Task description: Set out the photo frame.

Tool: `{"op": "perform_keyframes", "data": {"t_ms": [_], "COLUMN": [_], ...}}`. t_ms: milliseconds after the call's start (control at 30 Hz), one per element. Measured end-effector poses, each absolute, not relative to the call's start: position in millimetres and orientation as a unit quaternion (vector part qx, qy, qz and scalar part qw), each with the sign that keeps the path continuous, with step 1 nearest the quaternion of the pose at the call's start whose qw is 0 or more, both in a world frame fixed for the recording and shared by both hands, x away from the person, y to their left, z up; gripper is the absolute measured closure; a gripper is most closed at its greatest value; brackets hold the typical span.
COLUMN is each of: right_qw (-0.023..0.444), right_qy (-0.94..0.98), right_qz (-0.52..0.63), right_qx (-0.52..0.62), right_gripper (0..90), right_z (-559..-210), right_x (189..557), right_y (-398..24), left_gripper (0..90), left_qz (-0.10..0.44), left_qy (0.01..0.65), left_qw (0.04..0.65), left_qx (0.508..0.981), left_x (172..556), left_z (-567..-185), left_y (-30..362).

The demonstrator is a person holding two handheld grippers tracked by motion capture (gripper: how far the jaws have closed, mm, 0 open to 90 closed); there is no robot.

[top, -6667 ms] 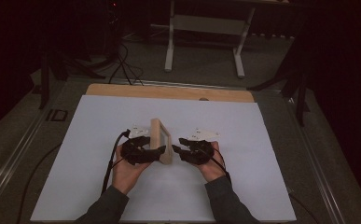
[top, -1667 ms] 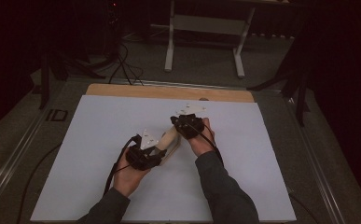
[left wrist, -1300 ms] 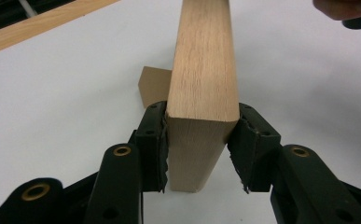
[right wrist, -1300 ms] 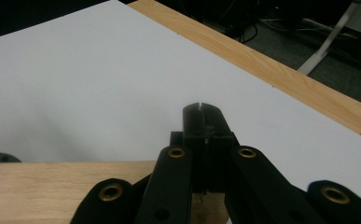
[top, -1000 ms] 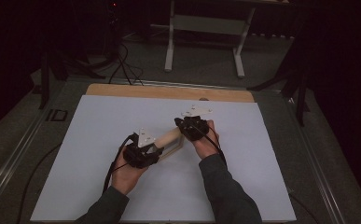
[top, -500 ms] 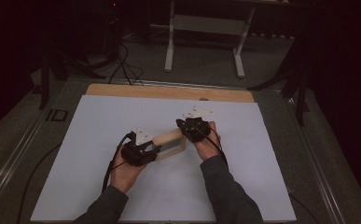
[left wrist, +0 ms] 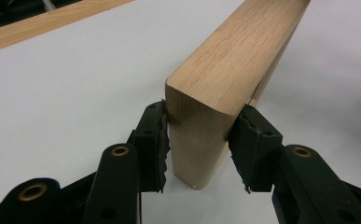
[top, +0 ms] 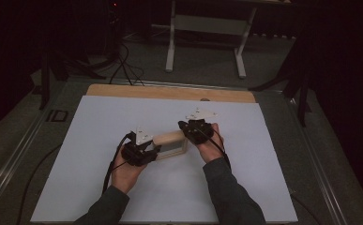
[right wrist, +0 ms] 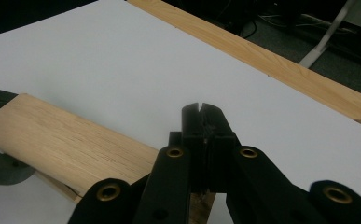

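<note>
Since the earliest frame, when the wooden frame (top: pixel 170 145) stood end-on between the two hands, it has swung round to lie left to right across the middle of the white bench (top: pixel 99 122); over the last second both hands have kept their places. Item: one oak-coloured wooden frame with a pale panel on its near face, standing on its long edge on the bench. Left gripper (top: pixel 144 151): fingers (left wrist: pixel 154 140) clamped on the left end of the frame, one pad on each broad face, at a middling width set by the thickness of the wood. Right gripper (top: pixel 194 131): fingers (right wrist: pixel 201 140) pressed together with nothing between them, tips resting at or just over the top right end of the frame; whether they touch the wood cannot be told. Background: a wooden strip (top: pixel 170 93) along the far edge of the bench, and white table legs (top: pixel 172 37) on the dark floor beyond. Step in hand, as judged: turning and steadying the frame, the left gripper carrying it while the right acts as a prop or pusher. Next move, as judged: either opening the right fingers to take hold of the right end, or easing the frame flat; both call for the left grip to stay firm so the upright piece does not topple.
</note>
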State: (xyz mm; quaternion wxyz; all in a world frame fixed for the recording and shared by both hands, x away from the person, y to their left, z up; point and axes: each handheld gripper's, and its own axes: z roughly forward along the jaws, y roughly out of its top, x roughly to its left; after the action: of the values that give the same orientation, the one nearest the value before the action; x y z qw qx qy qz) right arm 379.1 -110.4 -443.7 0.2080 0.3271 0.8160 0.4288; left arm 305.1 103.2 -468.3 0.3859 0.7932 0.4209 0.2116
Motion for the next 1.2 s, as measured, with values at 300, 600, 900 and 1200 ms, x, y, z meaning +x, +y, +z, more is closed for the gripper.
{"op": "perform_keyframes", "data": {"t_ms": [300,600,900,1200], "right_qw": [0.207,0.202,0.185,0.182], "right_qy": [0.821,0.813,0.810,0.818], "right_qz": [0.423,0.440,0.462,0.458], "right_qx": [0.323,0.323,0.309,0.296], "right_gripper": [87.9,73.7,56.0,44.6], "right_z": [-442.3,-438.7,-432.8,-436.6], "right_x": [376.5,376.9,370.6,359.2], "right_y": [-112.1,-119.8,-131.4,-140.2], "left_gripper": [58.3,58.0,58.0,58.1], "left_qz": [0.220,0.215,0.213,0.209], "left_qy": [0.425,0.425,0.427,0.428], "left_qw": [0.382,0.387,0.389,0.389], "left_qx": [0.791,0.790,0.788,0.789], "left_x": [305.0,305.7,305.8,306.0], "left_z": [-469.0,-470.3,-470.5,-470.1], "left_y": [103.6,104.2,104.5,105.2]}}
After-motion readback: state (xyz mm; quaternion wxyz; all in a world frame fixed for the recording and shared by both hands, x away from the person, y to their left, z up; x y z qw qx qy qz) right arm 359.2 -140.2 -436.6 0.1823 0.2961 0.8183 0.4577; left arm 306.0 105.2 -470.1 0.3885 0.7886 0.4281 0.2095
